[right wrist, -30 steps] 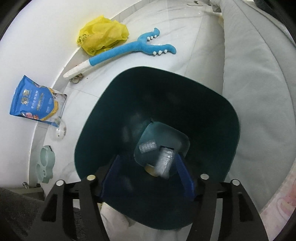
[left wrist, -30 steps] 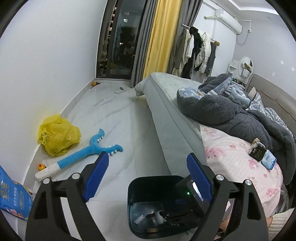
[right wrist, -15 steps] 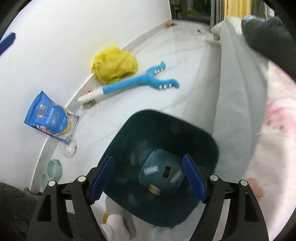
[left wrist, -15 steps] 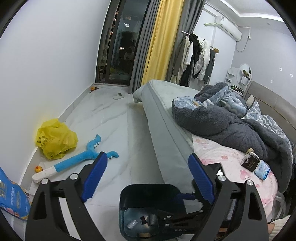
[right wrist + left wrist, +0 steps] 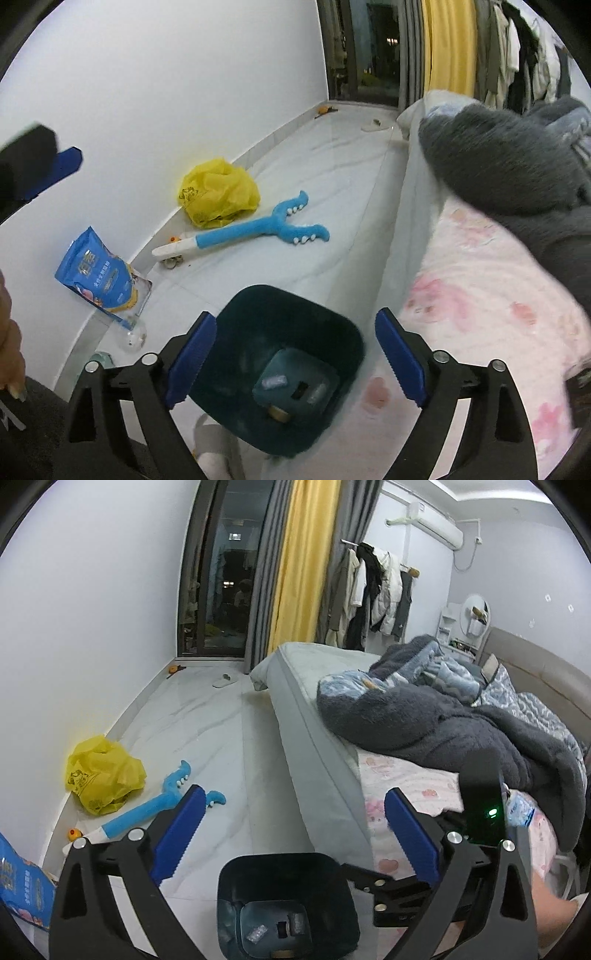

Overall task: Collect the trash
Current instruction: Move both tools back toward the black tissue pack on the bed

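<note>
Two tongs (image 5: 291,834) (image 5: 295,358) opening, empty; one bin (image 5: 258,314); one yellow bag (image 5: 218,192).

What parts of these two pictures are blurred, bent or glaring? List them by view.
Left wrist view: fisheye bends the white wall and curtain; a green light glows on the blurred right gripper. Right wrist view: the grey blanket and pink sheet are smeared; the trash bin inside is dim.

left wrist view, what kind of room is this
Most likely a home bedroom: a bed with a rumpled grey blanket, clothes on a wall rail, and a curtained glass door.
</note>
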`<control>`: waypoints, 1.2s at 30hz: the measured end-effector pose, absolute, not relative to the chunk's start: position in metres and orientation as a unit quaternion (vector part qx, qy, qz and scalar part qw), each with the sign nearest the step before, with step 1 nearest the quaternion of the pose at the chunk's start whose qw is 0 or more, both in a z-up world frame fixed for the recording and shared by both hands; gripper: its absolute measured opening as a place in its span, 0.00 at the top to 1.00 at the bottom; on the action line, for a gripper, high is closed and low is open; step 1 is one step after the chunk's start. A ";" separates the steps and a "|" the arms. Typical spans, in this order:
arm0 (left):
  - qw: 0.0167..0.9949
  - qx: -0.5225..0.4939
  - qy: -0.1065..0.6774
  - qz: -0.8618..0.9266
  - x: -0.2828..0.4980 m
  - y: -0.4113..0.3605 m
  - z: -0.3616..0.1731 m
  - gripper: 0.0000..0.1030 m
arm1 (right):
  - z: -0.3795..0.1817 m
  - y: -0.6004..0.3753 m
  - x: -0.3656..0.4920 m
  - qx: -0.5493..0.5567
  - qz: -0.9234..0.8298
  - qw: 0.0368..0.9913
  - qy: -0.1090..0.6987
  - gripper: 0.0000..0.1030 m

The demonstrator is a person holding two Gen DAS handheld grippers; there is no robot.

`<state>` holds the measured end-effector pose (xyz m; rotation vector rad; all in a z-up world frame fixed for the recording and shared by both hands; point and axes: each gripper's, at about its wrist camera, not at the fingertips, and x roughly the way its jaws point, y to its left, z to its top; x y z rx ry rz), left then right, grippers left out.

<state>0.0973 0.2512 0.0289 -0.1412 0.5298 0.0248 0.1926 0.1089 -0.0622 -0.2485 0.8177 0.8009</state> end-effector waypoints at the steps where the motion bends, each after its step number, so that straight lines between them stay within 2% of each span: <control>1: 0.961 -0.066 0.268 0.009 0.100 0.246 0.027 0.04 | -0.059 0.104 0.192 -0.123 0.376 0.837 0.379 0.12; 20: 0.952 -0.061 0.296 -0.048 0.133 0.163 0.022 0.04 | -0.032 -0.010 0.215 -0.092 0.326 0.877 0.342 0.06; 26: 0.963 -0.022 0.265 -0.032 0.134 0.130 0.028 0.04 | -0.027 -0.059 0.227 -0.076 0.297 0.890 0.338 0.06; 36: 0.947 -0.067 0.309 -0.061 0.156 0.107 0.015 0.04 | -0.027 -0.124 0.237 -0.073 0.267 0.901 0.335 0.06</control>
